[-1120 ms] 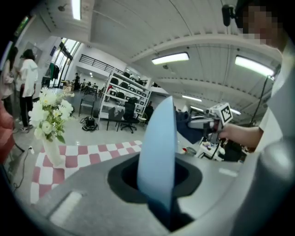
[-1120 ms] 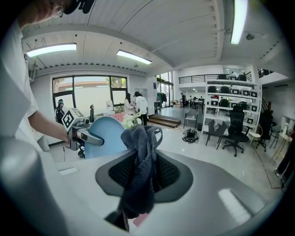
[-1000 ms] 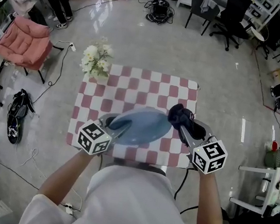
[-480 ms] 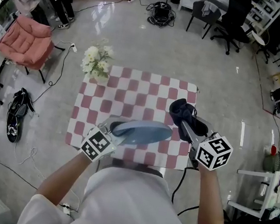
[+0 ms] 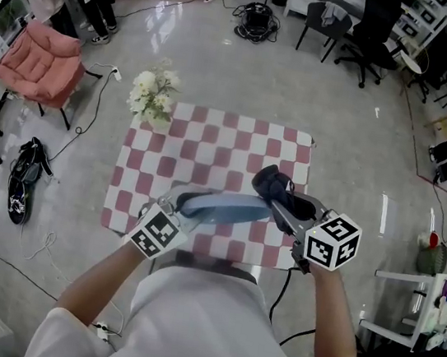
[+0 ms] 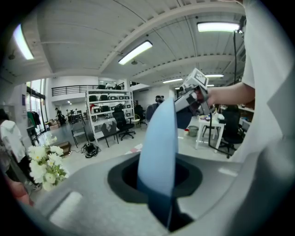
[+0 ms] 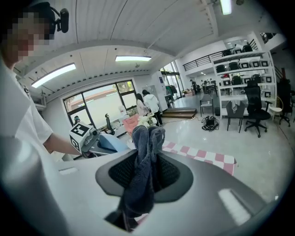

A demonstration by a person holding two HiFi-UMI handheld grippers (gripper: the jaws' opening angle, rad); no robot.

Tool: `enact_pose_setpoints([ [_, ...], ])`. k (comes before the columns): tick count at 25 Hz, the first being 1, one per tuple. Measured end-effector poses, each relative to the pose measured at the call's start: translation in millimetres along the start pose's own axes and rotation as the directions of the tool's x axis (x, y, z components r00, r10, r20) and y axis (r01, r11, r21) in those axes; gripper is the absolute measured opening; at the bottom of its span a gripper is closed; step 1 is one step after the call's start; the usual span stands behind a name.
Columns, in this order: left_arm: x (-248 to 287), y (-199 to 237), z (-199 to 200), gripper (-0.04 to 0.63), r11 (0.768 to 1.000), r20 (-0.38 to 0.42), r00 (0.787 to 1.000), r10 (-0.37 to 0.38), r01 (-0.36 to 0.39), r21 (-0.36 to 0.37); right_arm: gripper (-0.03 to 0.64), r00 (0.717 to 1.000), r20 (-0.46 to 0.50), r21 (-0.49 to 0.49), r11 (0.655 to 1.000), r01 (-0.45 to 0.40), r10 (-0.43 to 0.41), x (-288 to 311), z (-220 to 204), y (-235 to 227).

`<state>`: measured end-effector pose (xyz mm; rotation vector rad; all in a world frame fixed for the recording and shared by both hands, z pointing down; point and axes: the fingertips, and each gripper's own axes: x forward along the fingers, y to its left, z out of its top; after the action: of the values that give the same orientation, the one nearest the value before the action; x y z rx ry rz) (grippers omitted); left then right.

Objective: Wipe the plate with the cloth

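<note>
Our left claw pinches the plate edge-on, our right claw grips the cloth — pressing hard, we risk levering the plate loose.

Smooth, faintly glossy pale-blue plate; dark, nubbly terry cloth; glossy pale floor.

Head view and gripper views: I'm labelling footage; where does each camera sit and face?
Head view: on the head, down at the table; forearms, left claw, right claw show.
Left gripper view: on the left claw, along the plate toward the right hand.
Right gripper view: on the right claw, past the cloth toward the left arm.
Shared: both gripper views show the plate.
</note>
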<state>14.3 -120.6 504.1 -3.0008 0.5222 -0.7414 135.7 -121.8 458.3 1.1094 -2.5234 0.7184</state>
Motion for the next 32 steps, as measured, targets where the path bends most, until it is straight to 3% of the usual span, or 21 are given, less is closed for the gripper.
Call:
enact_pose_setpoints([
  [12,12.4,-9.8,-5.3,0.074,0.994,-0.076,0.997,-0.008,0.016,0.105,0.101,0.994,-0.039,-0.121,0.987,-0.104,0.1,-1.3,2.5,33.6],
  [20,19.7,-17.1,-9.2,0.074,0.978,-0.155,0.988,-0.004,0.036,0.204,0.101,0.971,-0.108,-0.222,0.947,-0.231,0.211,6.1,5.3,67.0],
  [32,24.0,-17.7,-15.8,0.074,0.955,-0.239,0.971,0.033,0.04,0.294,0.101,0.933,-0.187,-0.277,0.895,-0.35,0.307,32.9,14.9,105.2],
])
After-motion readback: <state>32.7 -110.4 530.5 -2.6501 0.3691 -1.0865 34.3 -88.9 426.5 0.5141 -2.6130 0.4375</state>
